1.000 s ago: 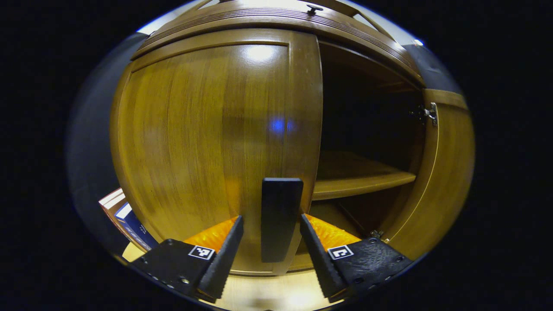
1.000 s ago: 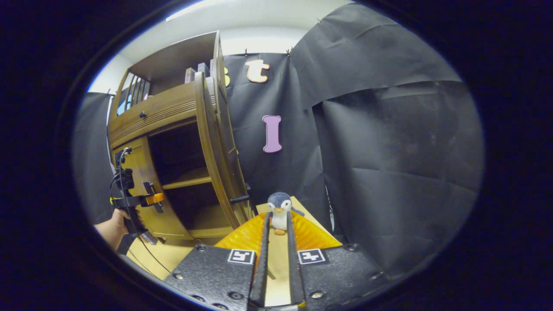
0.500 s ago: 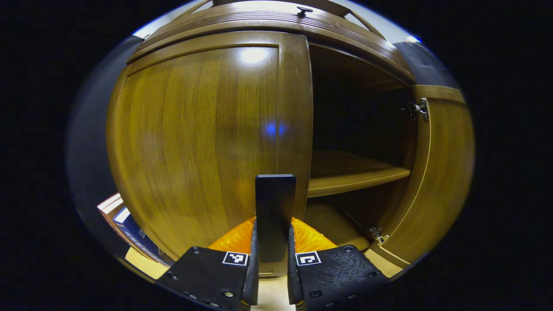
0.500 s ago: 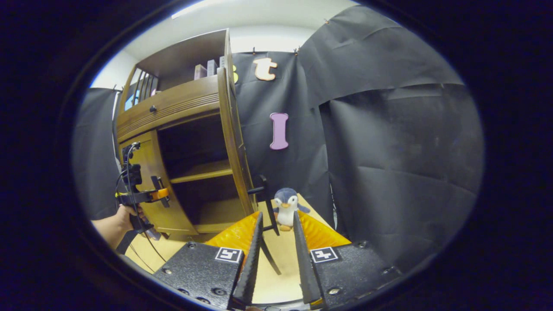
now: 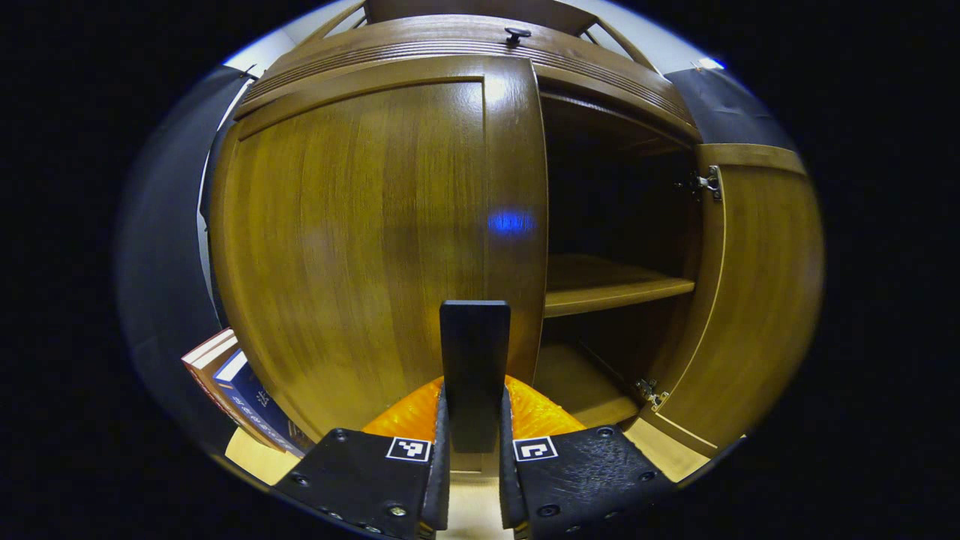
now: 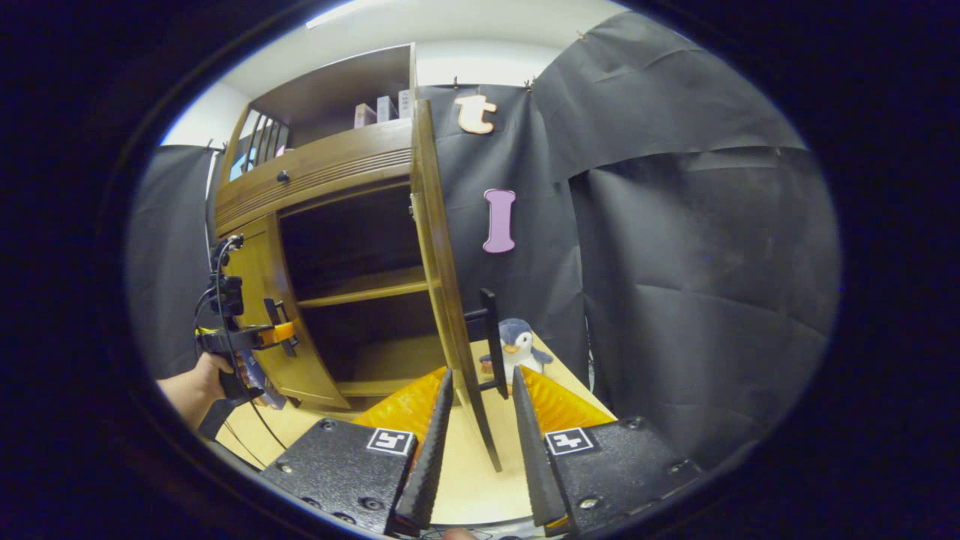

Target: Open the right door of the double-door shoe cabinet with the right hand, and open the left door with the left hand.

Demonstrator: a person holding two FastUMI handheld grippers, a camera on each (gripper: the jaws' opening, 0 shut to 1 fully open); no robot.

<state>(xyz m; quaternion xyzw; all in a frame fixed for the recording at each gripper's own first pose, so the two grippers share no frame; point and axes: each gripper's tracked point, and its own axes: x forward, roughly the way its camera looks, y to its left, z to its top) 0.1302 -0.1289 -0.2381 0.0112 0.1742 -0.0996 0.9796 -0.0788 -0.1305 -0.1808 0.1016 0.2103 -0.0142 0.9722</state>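
In the left gripper view we are holding the left gripper [image 5: 474, 480] with its fingers closed together on the dark upright handle [image 5: 474, 367] of the shoe cabinet's left door [image 5: 360, 247]. The handle is rising straight up from between the fingers, at the door's right edge. To its right the right door [image 5: 757, 300] is standing swung wide, baring a shelf [image 5: 607, 289] inside the dark cabinet. Some books [image 5: 240, 390] are leaning at the lower left, beside the cabinet.

In the right gripper view we are keeping the right gripper [image 6: 480, 442] with its fingers apart, gripping nothing. The right door [image 6: 442, 285] is showing edge-on just beyond the fingertips, its own handle [image 6: 489, 341] jutting to the right. A penguin toy [image 6: 519, 349] is sitting on the tabletop [image 6: 465, 480] behind it. Far left, a hand [image 6: 202, 375] is holding the left gripper [image 6: 281, 345] against the left door [image 6: 259, 300].
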